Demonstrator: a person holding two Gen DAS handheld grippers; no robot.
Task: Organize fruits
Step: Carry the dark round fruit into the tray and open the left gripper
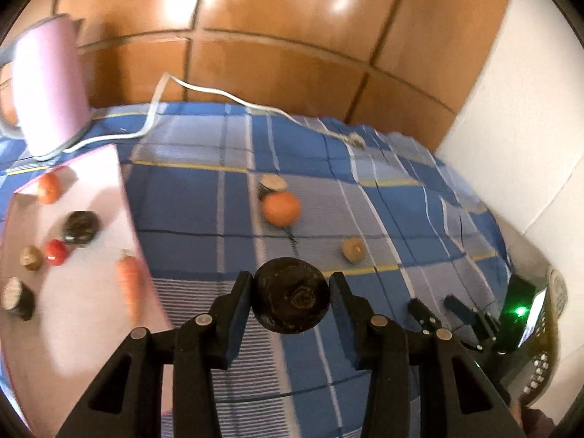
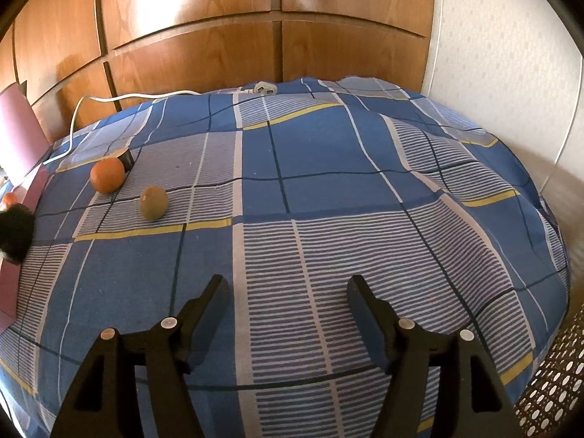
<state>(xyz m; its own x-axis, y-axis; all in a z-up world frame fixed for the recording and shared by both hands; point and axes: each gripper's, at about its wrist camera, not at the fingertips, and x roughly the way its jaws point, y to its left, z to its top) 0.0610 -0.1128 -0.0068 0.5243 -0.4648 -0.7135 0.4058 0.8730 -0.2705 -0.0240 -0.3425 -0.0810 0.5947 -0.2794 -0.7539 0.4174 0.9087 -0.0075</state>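
- Fruits are lying scattered over the blue plaid cloth [image 2: 328, 168] and the pink tray [image 1: 73, 328].
- Left gripper [image 1: 292, 294] is clamping a dark round fruit [image 1: 292, 299] above the cloth.
- Right gripper [image 2: 288, 292] is hanging with jaws spread, nothing between them.
- Orange [image 1: 281, 208] and kiwi [image 2: 153, 203] are sitting near each other.

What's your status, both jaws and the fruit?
Left gripper shut on dark round fruit. Right gripper open, empty. Orange, kiwi on cloth. Nothing blocking pink tray.
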